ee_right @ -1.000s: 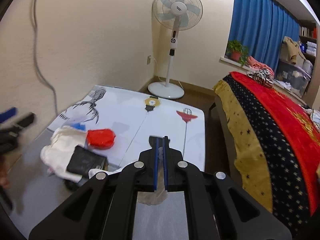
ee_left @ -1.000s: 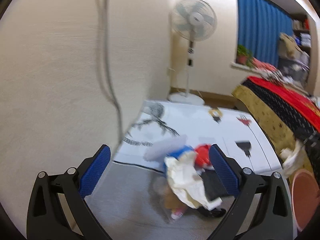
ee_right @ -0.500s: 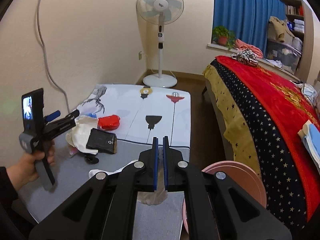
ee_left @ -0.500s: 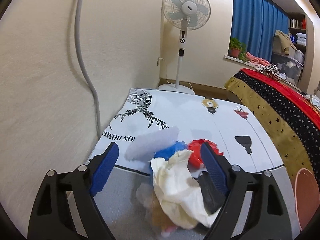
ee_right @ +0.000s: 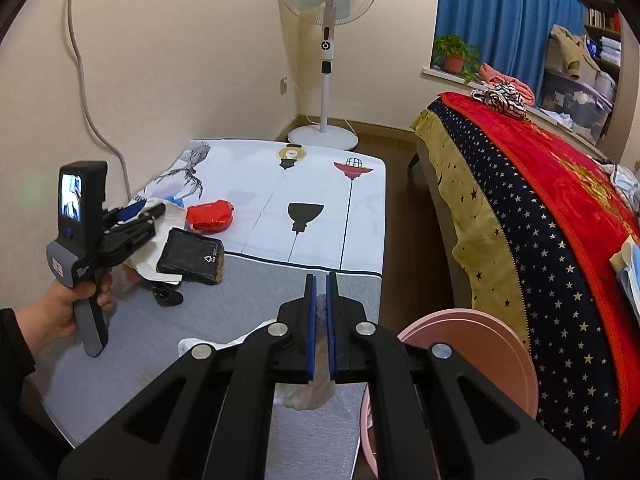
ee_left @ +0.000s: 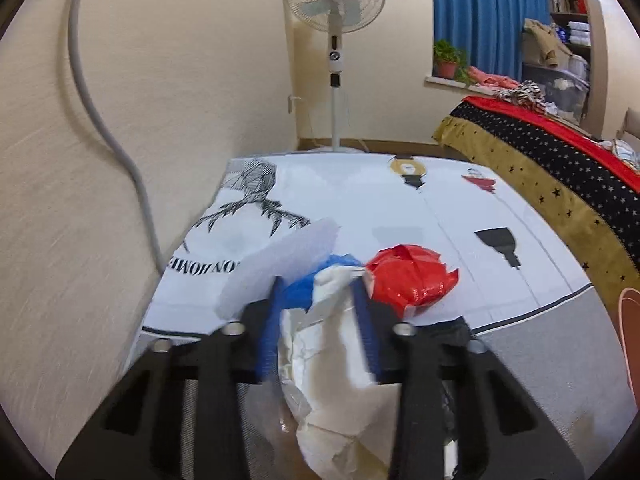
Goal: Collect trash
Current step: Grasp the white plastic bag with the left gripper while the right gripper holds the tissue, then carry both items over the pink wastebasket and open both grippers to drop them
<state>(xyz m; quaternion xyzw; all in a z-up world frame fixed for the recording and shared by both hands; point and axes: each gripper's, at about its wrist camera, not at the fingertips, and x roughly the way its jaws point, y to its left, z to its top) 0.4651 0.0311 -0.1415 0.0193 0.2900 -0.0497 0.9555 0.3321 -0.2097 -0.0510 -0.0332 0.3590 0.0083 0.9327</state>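
Observation:
A pile of trash lies at the table's left side: crumpled white paper (ee_left: 344,360), a blue wrapper (ee_left: 304,288), a red wrapper (ee_left: 412,280) and a black packet (ee_right: 190,256). My left gripper (ee_left: 318,284) reaches into the pile. Its jaws are closing, and the white paper and the blue wrapper fill the gap between the pads. In the right wrist view, a hand holds that left gripper (ee_right: 150,210) over the white paper (ee_right: 160,236), left of the red wrapper (ee_right: 210,216). My right gripper (ee_right: 321,280) is shut on a thin clear plastic bag (ee_right: 306,394) that hangs below it.
The low table (ee_right: 320,200) has a printed white cloth and a grey front part. A pink bin (ee_right: 468,344) stands at its right front corner, beside the bed (ee_right: 540,200). A standing fan (ee_right: 326,40) is behind the table, and a small black item (ee_right: 168,296) lies near the pile.
My left gripper has sunk forward into the pile and its jaws have narrowed from wide apart onto the white paper. The right gripper has drawn back to the right, bringing the pink bin into view.

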